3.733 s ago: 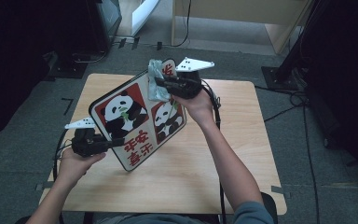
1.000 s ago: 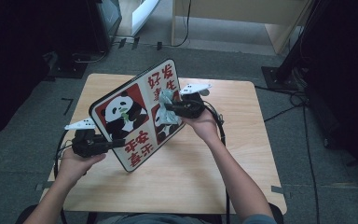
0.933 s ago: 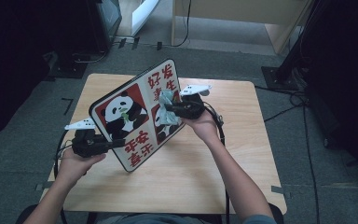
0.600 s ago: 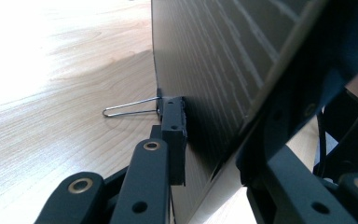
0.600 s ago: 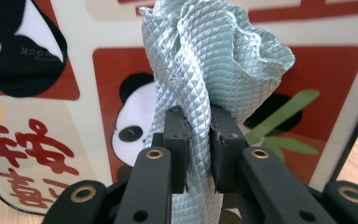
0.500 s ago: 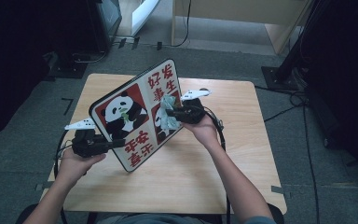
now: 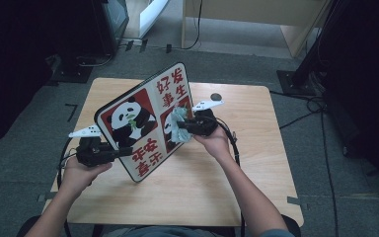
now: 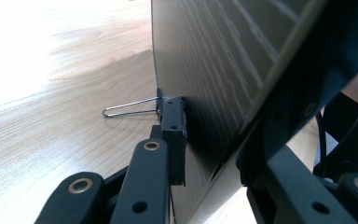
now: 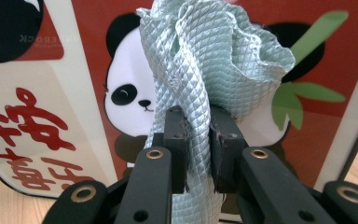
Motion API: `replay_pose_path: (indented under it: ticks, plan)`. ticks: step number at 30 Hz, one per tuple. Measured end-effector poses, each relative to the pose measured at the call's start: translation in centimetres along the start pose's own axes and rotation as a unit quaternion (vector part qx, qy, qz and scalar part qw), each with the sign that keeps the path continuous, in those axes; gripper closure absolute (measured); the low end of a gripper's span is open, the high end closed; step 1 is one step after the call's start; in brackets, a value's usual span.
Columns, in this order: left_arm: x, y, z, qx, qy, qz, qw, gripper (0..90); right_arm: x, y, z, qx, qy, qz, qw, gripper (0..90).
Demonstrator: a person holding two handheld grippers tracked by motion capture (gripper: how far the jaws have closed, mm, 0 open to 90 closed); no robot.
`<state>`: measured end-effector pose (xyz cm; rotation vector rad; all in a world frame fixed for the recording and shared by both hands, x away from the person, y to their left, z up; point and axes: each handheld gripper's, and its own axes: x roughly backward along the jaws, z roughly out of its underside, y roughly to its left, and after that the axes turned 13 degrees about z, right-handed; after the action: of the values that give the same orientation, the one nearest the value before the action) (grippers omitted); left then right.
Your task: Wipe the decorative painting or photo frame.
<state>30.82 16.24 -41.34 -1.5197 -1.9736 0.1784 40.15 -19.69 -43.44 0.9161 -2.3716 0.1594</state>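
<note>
Panda board [image 7: 148, 126], a flat sign printed with red panels, pandas and red characters, stands tilted over the wooden table [image 7: 256, 197], its lower corner close to the tabletop and its top edge leaning away from the person. Nearest the person, at the board's lower left edge, the left gripper [image 7: 121, 152] clamps that edge: in the left gripper view the jaws are narrow, one pad against the brown back of the board [image 8: 223, 70] and the other on its front face, with the left gripper [image 8: 214, 154] biting the thin edge. A thin wire loop [image 8: 128, 108] sticks out from the board's back just beyond the pad, above the table [image 8: 51, 93]. The left hand [image 7: 81, 170] grips the tool from below.

Farther along, on the board's right half, the right gripper [image 7: 181, 127] presses a crumpled pale green cloth [image 7: 180, 123] against the printed face. In the right gripper view its jaws are nearly together, pinching a fold of the quilted cloth [image 9: 200, 84] between the pads of the right gripper [image 9: 198, 154], and the cloth bunches up over the small panda on the board [image 9: 121, 93]. The right hand [image 7: 214, 143] holds this tool just right of the board.

Beyond the board, a small dark round mark [image 7: 216, 97] lies on the table near its far edge.
</note>
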Motion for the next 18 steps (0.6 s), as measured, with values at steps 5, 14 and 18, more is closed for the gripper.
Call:
replay_pose_path:
  ticks: [5, 14, 18]
  plan:
    - [0.0, 0.0, 0.0, 0.0, 0.0, 0.0, 1.0, 75.1, -0.1, 0.0, 0.3, 0.002, 0.008, 0.001, 1.0, 79.6]
    - [0.0, 0.0, 0.0, -0.001, 0.0, 0.0, 1.0, 75.1, -0.6, 0.0, 1.5, 0.002, 0.02, 0.004, 0.9998, 79.3]
    - [0.0, 0.0, 0.0, -0.001, 0.0, 0.0, 1.0, 75.1, -0.8, 0.0, 2.1, 0.005, 0.027, 0.007, 0.9996, 79.3]
